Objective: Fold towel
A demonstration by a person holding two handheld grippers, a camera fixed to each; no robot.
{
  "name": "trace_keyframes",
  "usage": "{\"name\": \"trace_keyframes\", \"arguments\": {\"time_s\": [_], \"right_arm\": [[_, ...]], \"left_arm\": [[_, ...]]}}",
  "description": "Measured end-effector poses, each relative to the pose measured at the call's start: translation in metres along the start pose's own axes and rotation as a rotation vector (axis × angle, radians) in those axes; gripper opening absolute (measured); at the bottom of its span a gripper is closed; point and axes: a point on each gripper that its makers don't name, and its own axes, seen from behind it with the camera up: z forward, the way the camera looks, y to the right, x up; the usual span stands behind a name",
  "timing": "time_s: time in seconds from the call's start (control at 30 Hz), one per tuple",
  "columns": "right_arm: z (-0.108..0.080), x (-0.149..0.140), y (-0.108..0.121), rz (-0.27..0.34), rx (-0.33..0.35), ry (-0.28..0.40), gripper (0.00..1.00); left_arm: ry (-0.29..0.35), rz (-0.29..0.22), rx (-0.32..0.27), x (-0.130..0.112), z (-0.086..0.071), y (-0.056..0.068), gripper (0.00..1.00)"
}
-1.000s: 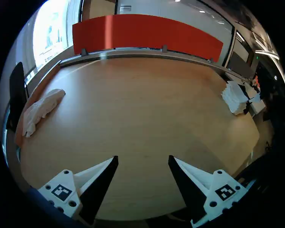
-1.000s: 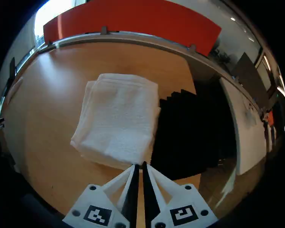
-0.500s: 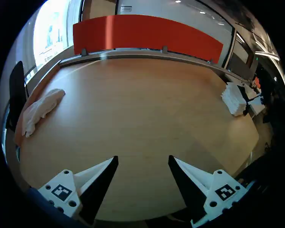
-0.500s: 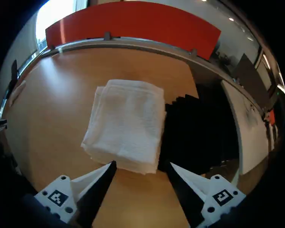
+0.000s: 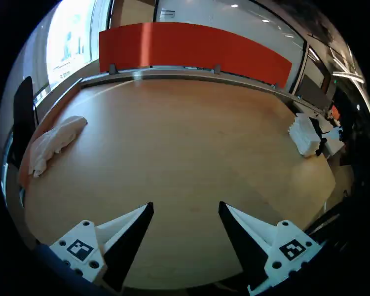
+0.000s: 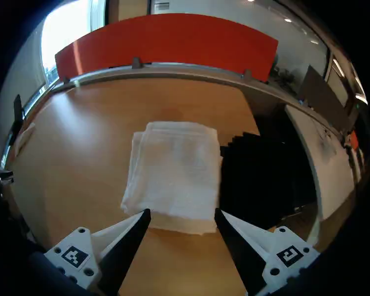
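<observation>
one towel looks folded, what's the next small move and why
Probably move the left gripper toward the crumpled towel off to its left: the folded towel lies flat, the right gripper has its jaws open, and the left jaws are open, holding nothing.

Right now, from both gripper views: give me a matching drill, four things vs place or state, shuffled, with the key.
Things
1. folded towel
2. crumpled towel
3. red panel
4. right gripper

Place or state
A. standing along the table's far edge
B. open, aimed at a neat white stack
C. loose heap near the table's left edge, in the left gripper view
D. squared up by the table's right edge, in the right gripper view

Pairs: 1-D, 2-C, 3-A, 4-B
</observation>
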Motion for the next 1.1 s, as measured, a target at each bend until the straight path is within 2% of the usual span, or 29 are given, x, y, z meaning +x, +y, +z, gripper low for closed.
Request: {"name": "trace_keyframes", "arguments": {"time_s": [0.2,0.4,0.77,1.1], "right_arm": [[-0.005,0.019,-0.008,0.067,-0.021,0.110,1.00],[-0.013,0.039,-0.016,0.108,-0.054,0.230,1.00],[-0.036,0.075,-0.034,0.115,-0.098,0.427,1.00],[-0.066,0.116,-0.032,0.155,-0.149,0.617,1.00]], "left_arm": [[0.014,-0.017,0.023,0.005,-0.001,-0.007,0.98],[0.027,-0.018,0.023,0.011,-0.001,-0.008,0.98],[0.054,-0.018,0.029,0.026,0.005,-0.010,0.98],[0.092,-0.021,0.041,0.040,0.006,-0.016,0.98]]}}
